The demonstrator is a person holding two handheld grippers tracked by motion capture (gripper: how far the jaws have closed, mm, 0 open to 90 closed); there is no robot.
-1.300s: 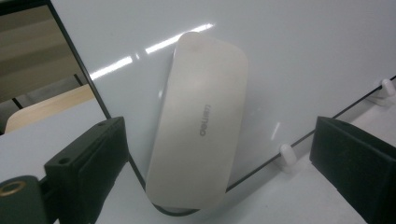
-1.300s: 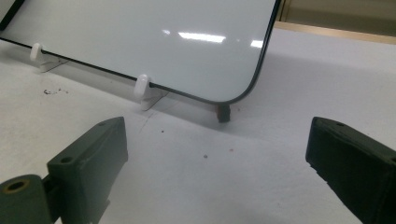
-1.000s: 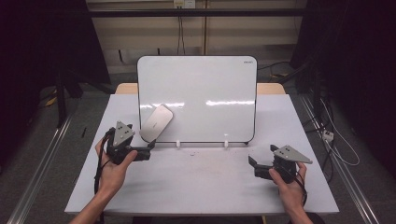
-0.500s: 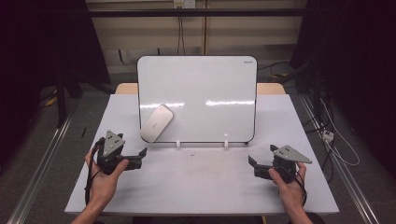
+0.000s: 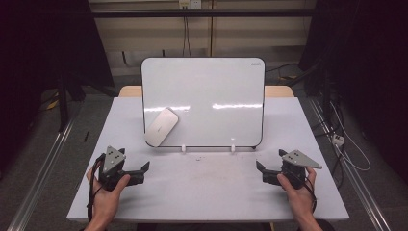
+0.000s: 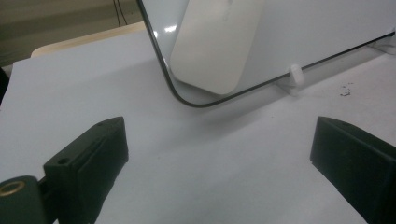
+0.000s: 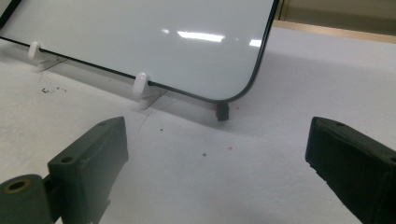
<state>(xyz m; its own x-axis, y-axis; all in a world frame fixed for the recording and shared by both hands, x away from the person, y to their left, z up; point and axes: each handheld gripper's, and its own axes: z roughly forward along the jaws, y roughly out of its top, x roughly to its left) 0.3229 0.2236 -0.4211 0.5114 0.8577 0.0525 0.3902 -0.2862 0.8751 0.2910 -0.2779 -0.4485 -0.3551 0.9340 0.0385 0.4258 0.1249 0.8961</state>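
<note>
The table lies under the left gripper and right gripper, two white clips ahead between them, floor cables outside the right one.

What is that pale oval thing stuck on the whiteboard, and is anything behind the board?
An eraser clings to the whiteboard near its lower left corner. The board leans on two white clips and a dark foot. Whatever is behind it on the table is hidden.

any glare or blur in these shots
High view: two bright streaks of glare across the whiteboard, dark surroundings. Left gripper view: the eraser looks soft, the near jaws sharper. Right gripper view: glare patches on the board, shadow beneath its edge.
</note>
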